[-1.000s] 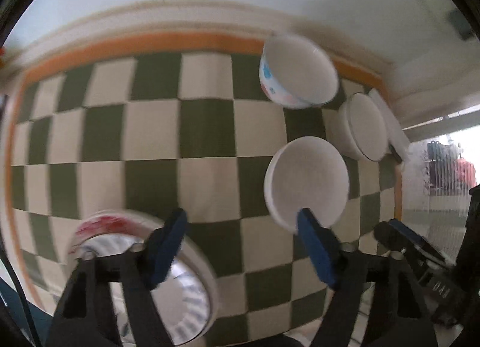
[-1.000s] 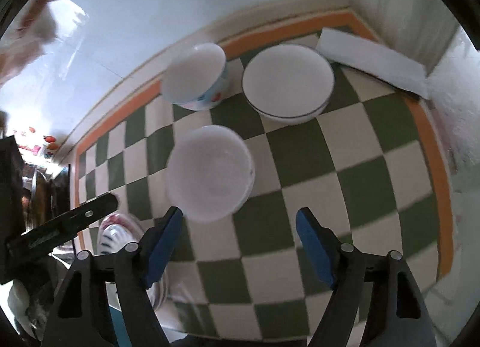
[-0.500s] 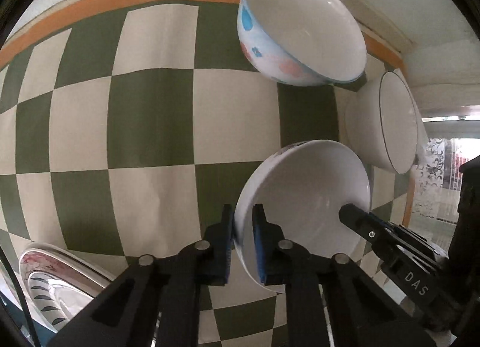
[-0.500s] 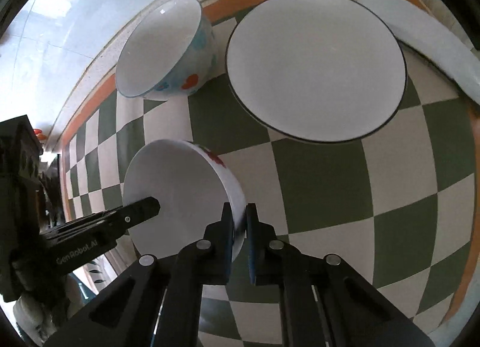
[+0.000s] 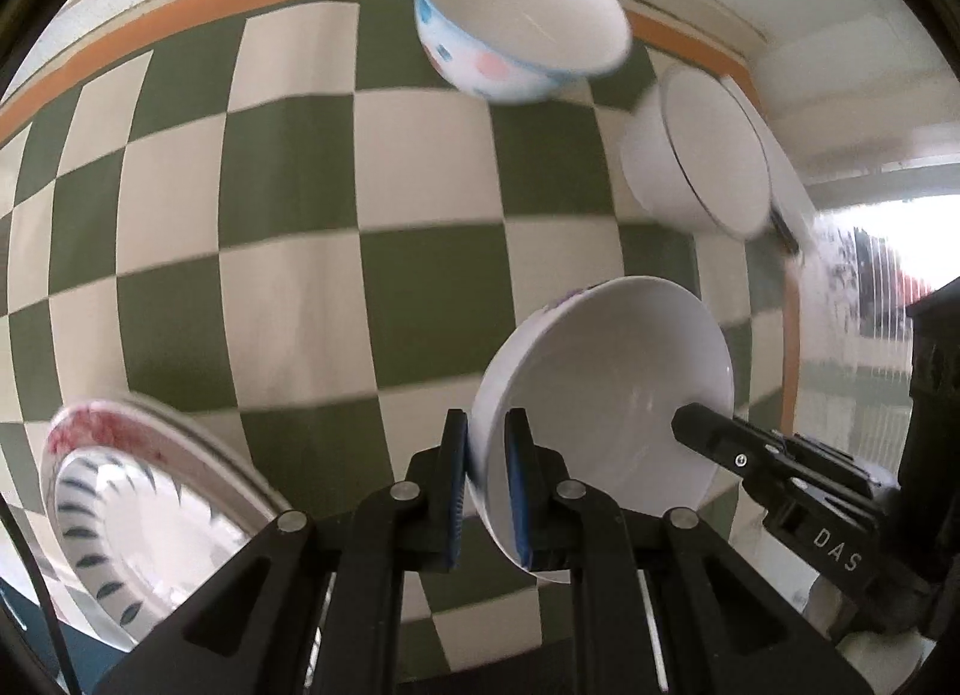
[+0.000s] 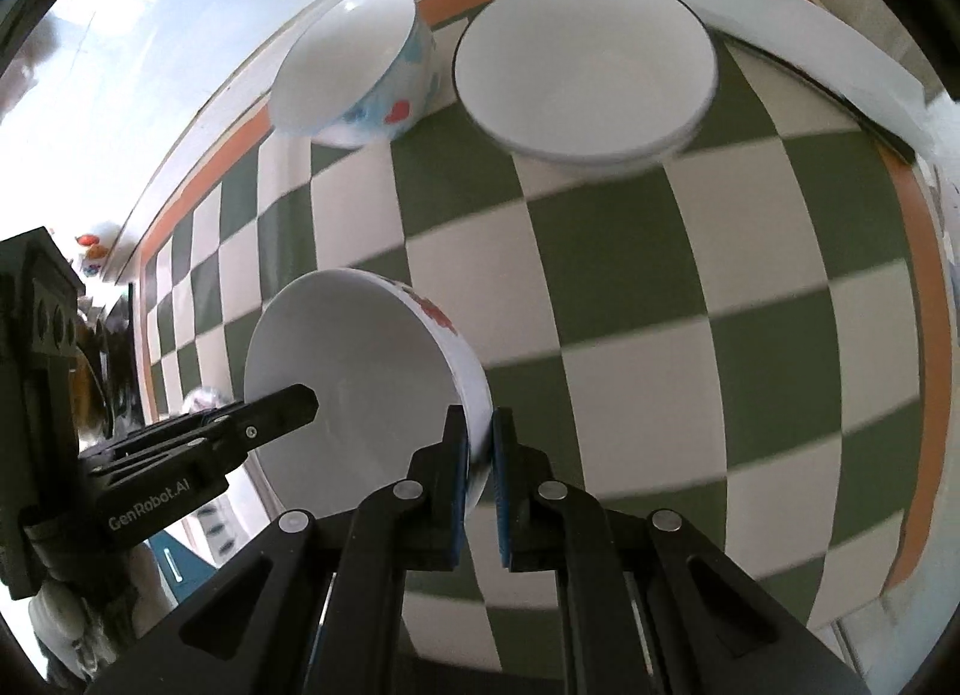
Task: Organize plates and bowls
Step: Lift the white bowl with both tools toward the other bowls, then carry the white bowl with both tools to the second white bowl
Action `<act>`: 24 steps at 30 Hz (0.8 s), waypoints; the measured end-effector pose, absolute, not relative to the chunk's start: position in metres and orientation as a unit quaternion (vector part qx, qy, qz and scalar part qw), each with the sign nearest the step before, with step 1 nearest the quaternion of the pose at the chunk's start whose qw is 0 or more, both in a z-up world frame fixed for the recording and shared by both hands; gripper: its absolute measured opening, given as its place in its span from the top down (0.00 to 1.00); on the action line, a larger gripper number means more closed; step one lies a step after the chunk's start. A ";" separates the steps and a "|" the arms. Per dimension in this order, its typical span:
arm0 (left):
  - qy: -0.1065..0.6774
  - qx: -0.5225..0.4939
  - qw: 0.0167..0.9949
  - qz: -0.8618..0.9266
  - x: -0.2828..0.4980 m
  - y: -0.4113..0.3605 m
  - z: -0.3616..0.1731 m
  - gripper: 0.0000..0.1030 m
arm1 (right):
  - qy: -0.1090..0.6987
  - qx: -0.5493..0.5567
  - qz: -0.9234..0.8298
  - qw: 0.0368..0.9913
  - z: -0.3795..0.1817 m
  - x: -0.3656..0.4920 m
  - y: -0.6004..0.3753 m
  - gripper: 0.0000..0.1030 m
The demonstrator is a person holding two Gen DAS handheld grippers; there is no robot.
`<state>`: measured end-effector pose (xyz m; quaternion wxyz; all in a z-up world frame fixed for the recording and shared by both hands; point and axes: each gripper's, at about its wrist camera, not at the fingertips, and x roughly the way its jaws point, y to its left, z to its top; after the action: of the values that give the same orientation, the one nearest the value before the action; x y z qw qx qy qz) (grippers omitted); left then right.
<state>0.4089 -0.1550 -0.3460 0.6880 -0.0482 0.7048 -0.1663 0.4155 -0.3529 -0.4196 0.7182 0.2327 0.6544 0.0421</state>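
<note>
Both grippers hold one white bowl (image 5: pixel 606 395) with a red pattern outside, lifted above the checkered cloth; it also shows in the right wrist view (image 6: pixel 354 377). My left gripper (image 5: pixel 485 473) is shut on its left rim. My right gripper (image 6: pixel 478 449) is shut on its right rim. A blue-and-pink patterned bowl (image 5: pixel 522 17) sits at the back, also in the right wrist view (image 6: pixel 354 71). A wide white bowl with a dark rim (image 5: pixel 702 155) stands beside it, also in the right wrist view (image 6: pixel 588 71). A plate stack with blue stripes and red rim (image 5: pixel 132 509) lies at the front left.
The green-and-white checkered cloth (image 5: pixel 300 215) with an orange border covers the table. A white folded sheet (image 6: pixel 798 41) lies at the back right corner. A wall runs behind the bowls.
Both grippers closed on the white bowl's opposite rims about half a second ago. Since then the bowl has risen off the cloth and both views have pulled back.
</note>
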 end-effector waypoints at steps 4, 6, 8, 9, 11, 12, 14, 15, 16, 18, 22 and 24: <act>0.708 -0.038 0.683 -0.173 0.389 -0.156 -0.351 0.90 | 0.660 0.233 0.039 0.713 -0.419 0.389 -0.350 0.91; 0.714 -0.035 0.677 -0.175 0.381 -0.157 -0.356 0.90 | 0.664 0.234 0.036 0.710 -0.422 0.379 -0.352 0.91; 0.718 -0.033 0.673 -0.175 0.380 -0.161 -0.362 0.90 | 0.669 0.236 0.034 0.705 -0.427 0.370 -0.356 0.91; 0.721 -0.032 0.670 -0.173 0.379 -0.164 -0.366 0.90 | 0.671 0.236 0.033 0.702 -0.431 0.367 -0.355 0.91; 0.724 -0.031 0.668 -0.171 0.377 -0.165 -0.372 0.90 | 0.676 0.239 0.032 0.696 -0.439 0.361 -0.355 0.91; 0.726 -0.030 0.666 -0.169 0.376 -0.164 -0.374 0.90 | 0.680 0.240 0.032 0.692 -0.443 0.359 -0.354 0.91; 0.730 -0.025 0.662 -0.166 0.376 -0.167 -0.379 0.90 | 0.687 0.238 0.032 0.686 -0.451 0.357 -0.353 0.91; 0.731 -0.022 0.662 -0.165 0.376 -0.173 -0.382 0.90 | 0.689 0.238 0.032 0.684 -0.454 0.356 -0.352 0.91; 0.732 -0.020 0.661 -0.163 0.375 -0.174 -0.384 0.90 | 0.691 0.237 0.033 0.682 -0.457 0.354 -0.351 0.91; 0.734 -0.017 0.659 -0.162 0.374 -0.176 -0.388 0.90 | 0.694 0.236 0.033 0.679 -0.461 0.355 -0.348 0.91; 0.738 -0.009 0.656 -0.160 0.373 -0.177 -0.394 0.90 | 0.695 0.237 0.034 0.678 -0.463 0.355 -0.347 0.91; 0.738 -0.010 0.655 -0.161 0.373 -0.181 -0.395 0.90 | 0.694 0.240 0.035 0.678 -0.463 0.356 -0.348 0.91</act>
<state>0.3727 -0.1813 -0.3954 0.6550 -0.0096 0.7383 -0.1606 0.3562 -0.3484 -0.4627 0.6776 0.2405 0.6941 0.0348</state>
